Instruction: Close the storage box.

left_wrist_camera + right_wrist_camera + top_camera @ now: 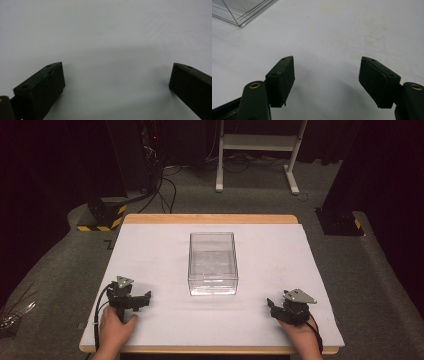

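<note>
A clear plastic box stands empty in the middle of the white table cover. My left gripper rests low at the front left, held by a hand, jaws wide apart over bare white surface with nothing between them. My right gripper sits at the front right, also in a hand. Its jaws stand apart with nothing between them, and its fingertips hover just above the cover. A corner of the clear box shows at the upper left of the right gripper view.
The table's wooden edge runs along the back. Beyond it are a white stand's legs and cables on grey carpet. Black posts with yellow-striped bases stand at both sides. Faint stains mark the cover.
</note>
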